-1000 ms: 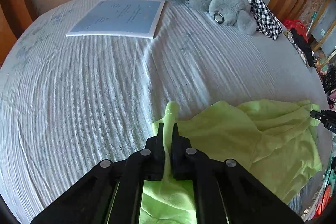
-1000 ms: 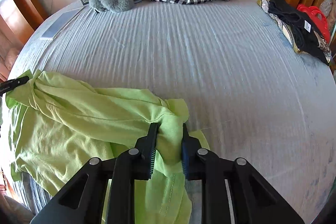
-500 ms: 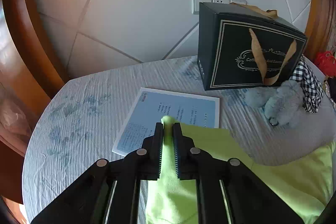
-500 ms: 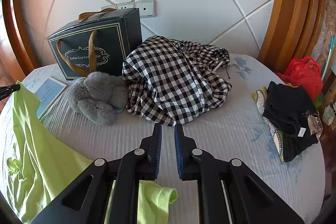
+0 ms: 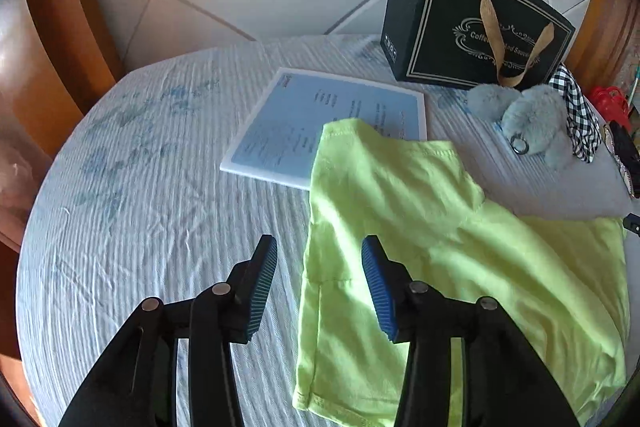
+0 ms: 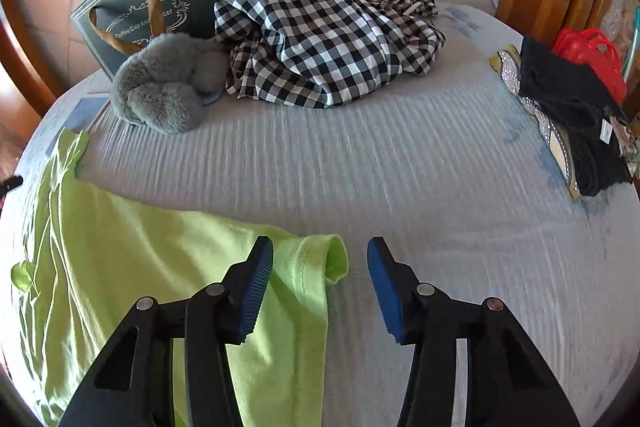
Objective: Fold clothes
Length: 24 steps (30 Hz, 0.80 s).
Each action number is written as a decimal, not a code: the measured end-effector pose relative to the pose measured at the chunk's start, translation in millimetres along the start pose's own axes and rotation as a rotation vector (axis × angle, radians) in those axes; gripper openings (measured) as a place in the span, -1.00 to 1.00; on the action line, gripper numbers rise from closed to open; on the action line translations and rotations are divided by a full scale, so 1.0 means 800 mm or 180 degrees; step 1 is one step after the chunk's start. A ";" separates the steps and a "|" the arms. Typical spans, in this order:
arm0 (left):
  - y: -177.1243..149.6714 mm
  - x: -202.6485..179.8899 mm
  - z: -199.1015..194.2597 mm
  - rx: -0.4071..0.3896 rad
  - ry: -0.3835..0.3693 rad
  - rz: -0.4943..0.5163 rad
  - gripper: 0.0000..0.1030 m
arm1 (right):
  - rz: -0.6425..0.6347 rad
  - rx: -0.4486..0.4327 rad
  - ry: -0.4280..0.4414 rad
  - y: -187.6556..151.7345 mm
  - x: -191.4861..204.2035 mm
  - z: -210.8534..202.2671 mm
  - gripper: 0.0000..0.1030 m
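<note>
A lime-green garment (image 5: 420,227) lies spread across the near half of a bed covered in a ribbed pale sheet (image 5: 140,207), laid out fairly flat with loose wrinkles and no neat folds showing. By that, the folding looks incomplete; the cloth seems laid out ready for a fold, though whether any fold is already in it cannot be told. In the left wrist view, the left gripper (image 5: 320,291) at 6 o'clock stands wide open and grips nothing, the garment's left edge lying under the gap by its right finger. In the right wrist view, the right gripper (image 6: 320,287) is likewise wide open and empty, with a curled corner of the garment (image 6: 328,259) lying between its fingers. Farther off, the garment's far corner overlaps a blue printed sheet (image 5: 320,115) at 12 o'clock. Beyond sit a grey plush toy (image 6: 168,87), a heaped checked garment (image 6: 320,43) and a dark gift bag (image 5: 472,35) against the headboard.
</note>
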State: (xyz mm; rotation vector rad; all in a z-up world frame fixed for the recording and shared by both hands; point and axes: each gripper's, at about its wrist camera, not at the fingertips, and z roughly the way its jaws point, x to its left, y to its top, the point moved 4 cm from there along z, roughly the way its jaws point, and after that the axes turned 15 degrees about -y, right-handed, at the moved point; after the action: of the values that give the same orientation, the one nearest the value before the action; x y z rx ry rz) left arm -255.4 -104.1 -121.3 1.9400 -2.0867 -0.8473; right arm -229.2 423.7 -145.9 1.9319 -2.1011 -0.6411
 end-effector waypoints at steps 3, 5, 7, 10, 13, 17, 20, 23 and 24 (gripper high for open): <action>-0.018 -0.008 0.013 0.0094 -0.0131 -0.0046 -0.13 | 0.0031 0.0150 0.0134 0.001 0.004 0.011 -0.05; -0.024 -0.012 0.024 0.0147 -0.0162 -0.0036 -0.13 | -0.0026 0.0251 0.0209 0.000 0.011 0.020 -0.47; -0.026 -0.013 0.037 0.0207 -0.0113 -0.0037 -0.13 | -0.0287 0.0144 -0.0066 0.008 0.018 0.022 -0.94; -0.026 -0.010 0.052 0.0241 0.0000 -0.0018 -0.13 | -0.0514 -0.0148 -0.0592 0.034 0.011 0.019 -0.95; -0.022 -0.014 0.059 0.0231 0.0082 0.0047 -0.13 | -0.0399 -0.0187 -0.0912 0.057 -0.015 0.036 -0.91; -0.020 -0.010 0.053 0.0221 0.0093 -0.0014 -0.13 | -0.0315 -0.0074 -0.1129 0.064 -0.035 0.060 -0.21; -0.022 -0.007 0.019 0.0095 0.0063 -0.0099 -0.13 | -0.0119 -0.0185 -0.0828 0.047 -0.040 0.025 -0.21; -0.041 -0.012 -0.019 0.0081 -0.0047 -0.0131 -0.12 | -0.0117 -0.0239 -0.0547 0.007 -0.037 -0.021 -0.21; -0.052 -0.015 -0.030 0.0085 -0.0071 -0.0143 -0.09 | -0.0124 -0.0195 -0.0503 -0.012 -0.039 -0.027 -0.21</action>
State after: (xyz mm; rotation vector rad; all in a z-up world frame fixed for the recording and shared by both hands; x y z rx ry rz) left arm -206.4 -99.1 -119.6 2.0071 -2.0847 -0.8580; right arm -207.8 450.3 -126.6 1.9515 -2.1112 -0.8827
